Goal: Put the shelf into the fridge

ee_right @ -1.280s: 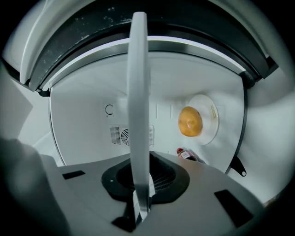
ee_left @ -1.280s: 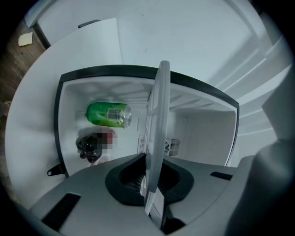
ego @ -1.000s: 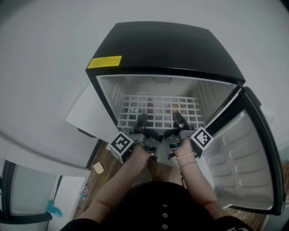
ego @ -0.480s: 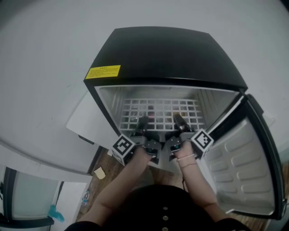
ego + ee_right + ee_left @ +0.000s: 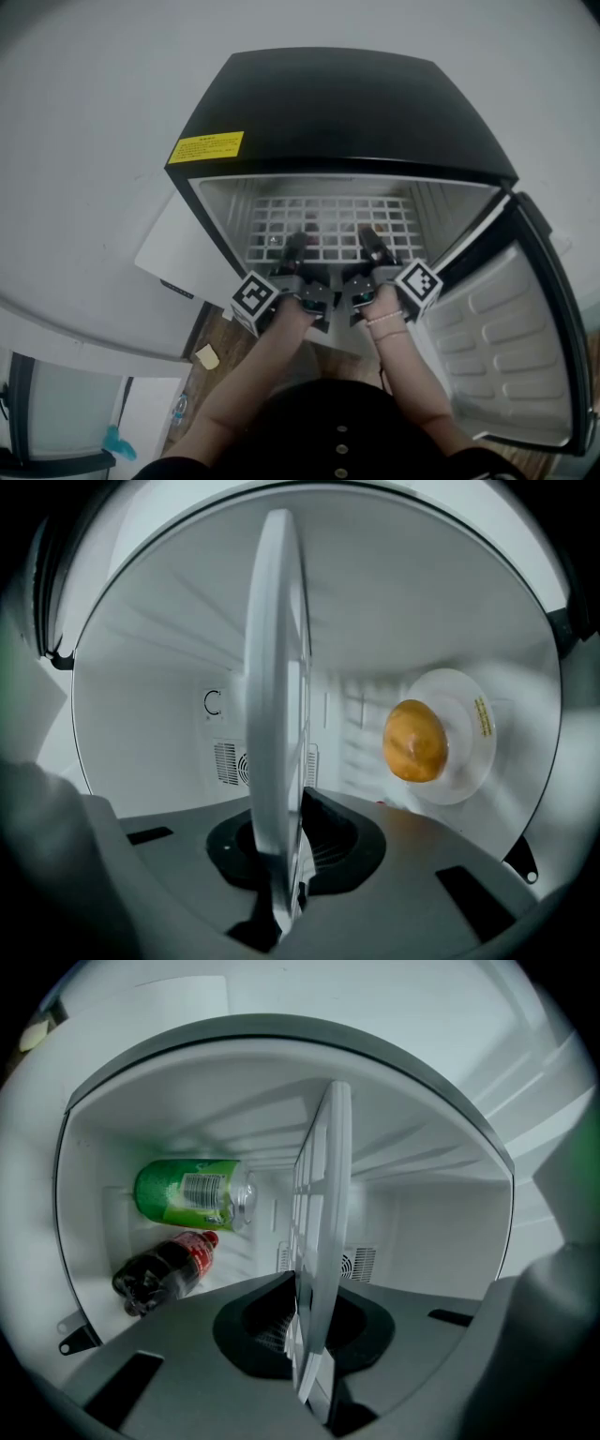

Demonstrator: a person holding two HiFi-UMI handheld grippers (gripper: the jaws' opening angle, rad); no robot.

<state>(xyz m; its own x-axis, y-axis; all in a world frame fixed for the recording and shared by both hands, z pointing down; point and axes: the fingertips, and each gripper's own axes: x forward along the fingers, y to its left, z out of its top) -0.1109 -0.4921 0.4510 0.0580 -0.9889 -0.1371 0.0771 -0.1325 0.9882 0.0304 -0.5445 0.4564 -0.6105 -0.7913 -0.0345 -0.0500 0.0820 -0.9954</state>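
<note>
Shelf (image 5: pixel 330 215) one; left tongs (image 5: pixel 294 243), right tongs (image 5: pixel 368 237) clamp it.

You're looking at a white grid shelf (image 5: pixel 328 221), black fridge (image 5: pixel 342 103) wearing a yellow label (image 5: pixel 206 147), green can (image 5: pixel 187 1194), dark red-capped bottle (image 5: pixel 159 1274), orange fruit (image 5: pixel 415 740) sitting on white plate (image 5: pixel 466 761).

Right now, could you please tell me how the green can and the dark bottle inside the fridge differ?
The green can is fatter, with a silver top; the dark bottle is slimmer, with a red cap. The green can's top faces the shelf squarely; the dark bottle slants. Both sit on the same side of the shelf, close together.
</note>
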